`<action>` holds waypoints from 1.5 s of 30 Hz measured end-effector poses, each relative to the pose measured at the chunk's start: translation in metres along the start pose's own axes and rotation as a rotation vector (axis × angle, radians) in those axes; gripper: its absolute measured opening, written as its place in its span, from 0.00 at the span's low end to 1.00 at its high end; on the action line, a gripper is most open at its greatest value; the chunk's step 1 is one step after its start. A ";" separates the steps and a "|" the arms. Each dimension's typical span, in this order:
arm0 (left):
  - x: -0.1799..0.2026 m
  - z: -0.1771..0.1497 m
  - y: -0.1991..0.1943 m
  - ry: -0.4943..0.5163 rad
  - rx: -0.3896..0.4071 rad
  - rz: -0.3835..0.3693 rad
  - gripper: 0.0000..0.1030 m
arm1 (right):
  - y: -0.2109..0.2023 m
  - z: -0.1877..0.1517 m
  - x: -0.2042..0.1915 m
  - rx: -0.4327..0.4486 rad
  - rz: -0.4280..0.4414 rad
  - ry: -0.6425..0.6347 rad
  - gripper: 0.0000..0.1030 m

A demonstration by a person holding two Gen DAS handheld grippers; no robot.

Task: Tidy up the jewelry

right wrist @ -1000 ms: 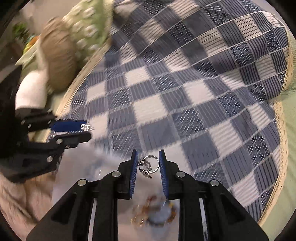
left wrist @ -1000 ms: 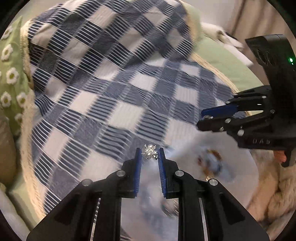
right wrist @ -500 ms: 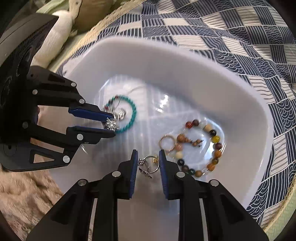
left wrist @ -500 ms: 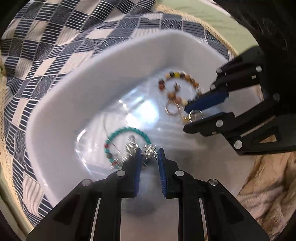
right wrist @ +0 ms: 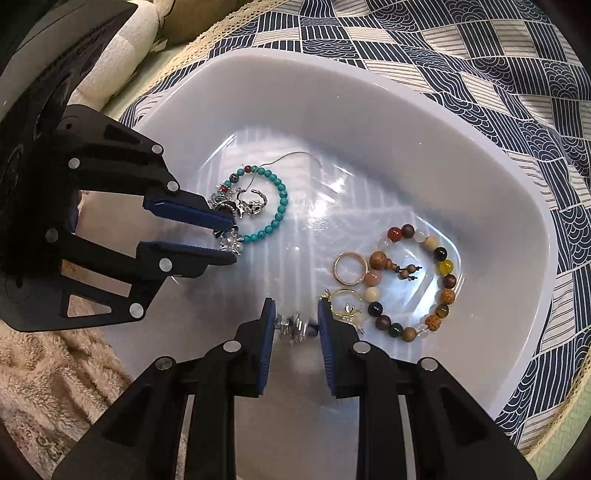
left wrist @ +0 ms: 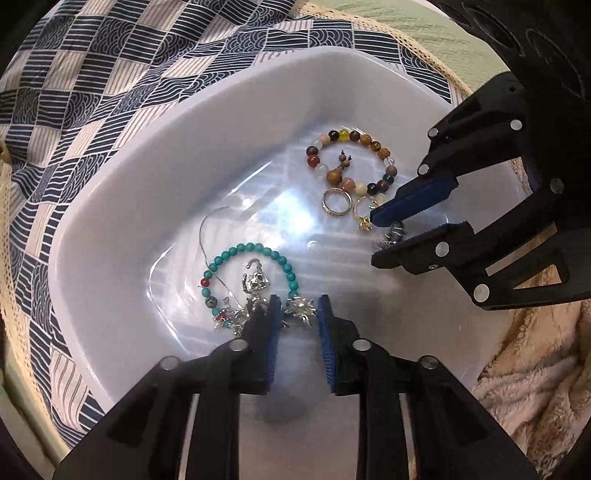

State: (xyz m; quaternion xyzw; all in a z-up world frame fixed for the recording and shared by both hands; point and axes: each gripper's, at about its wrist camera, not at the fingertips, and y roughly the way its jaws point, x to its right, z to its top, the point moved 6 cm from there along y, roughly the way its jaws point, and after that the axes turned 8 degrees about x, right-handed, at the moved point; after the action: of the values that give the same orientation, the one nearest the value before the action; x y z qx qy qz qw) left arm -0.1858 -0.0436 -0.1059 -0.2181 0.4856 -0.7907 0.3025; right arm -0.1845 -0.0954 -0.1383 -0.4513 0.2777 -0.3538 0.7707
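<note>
A white tray (left wrist: 177, 125) (right wrist: 369, 66) holds a turquoise bead bracelet (left wrist: 236, 251) (right wrist: 280, 195), a pile of silver charms (left wrist: 255, 282) and a multi-colour bead bracelet (left wrist: 369, 142) (right wrist: 447, 266). With them lie a plain ring (left wrist: 337, 202) (right wrist: 351, 267) and a gold ring with a charm (right wrist: 345, 302). My left gripper (left wrist: 299, 314) (right wrist: 229, 242) hangs low beside the turquoise bracelet. Its jaws are opening, and a spiky silver charm (left wrist: 301, 308) still sits between the pads. My right gripper (right wrist: 296, 325) (left wrist: 382, 236) is shut on a small silver ring charm (right wrist: 293, 328) next to the gold rings.
The tray rests on a blue-and-white checked cloth (left wrist: 110, 74) (right wrist: 480, 55) with a lace border. A beige fluffy blanket (left wrist: 535, 387) (right wrist: 55, 369) lies at the near side, and green fabric (left wrist: 424, 33) shows beyond the cloth.
Both grippers came down from above the checked cloth into the tray, each carrying its silver piece. Over the last half second they stayed in place.
</note>
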 end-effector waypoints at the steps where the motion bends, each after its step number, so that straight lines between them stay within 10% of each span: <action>1: 0.000 0.000 -0.002 -0.002 0.005 -0.001 0.30 | -0.001 0.000 0.001 0.004 -0.002 0.003 0.24; 8: -0.018 0.017 -0.038 -0.079 0.130 0.028 0.85 | -0.038 0.016 0.020 0.154 -0.038 0.063 0.57; 22: -0.044 0.033 -0.052 -0.333 0.199 -0.109 0.92 | -0.059 0.024 0.055 0.246 -0.022 0.238 0.84; 28: -0.045 0.026 -0.035 -0.270 0.107 0.063 0.92 | -0.051 0.021 0.053 0.218 -0.049 0.225 0.85; 45: -0.046 0.027 -0.025 -0.251 0.078 0.109 0.92 | -0.043 0.018 0.053 0.184 -0.068 0.205 0.85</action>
State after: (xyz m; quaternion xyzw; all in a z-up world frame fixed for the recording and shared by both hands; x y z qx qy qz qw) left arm -0.1416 -0.0203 -0.0744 -0.2769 0.4241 -0.7577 0.4115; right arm -0.1518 -0.1433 -0.0981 -0.3496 0.3057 -0.4480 0.7640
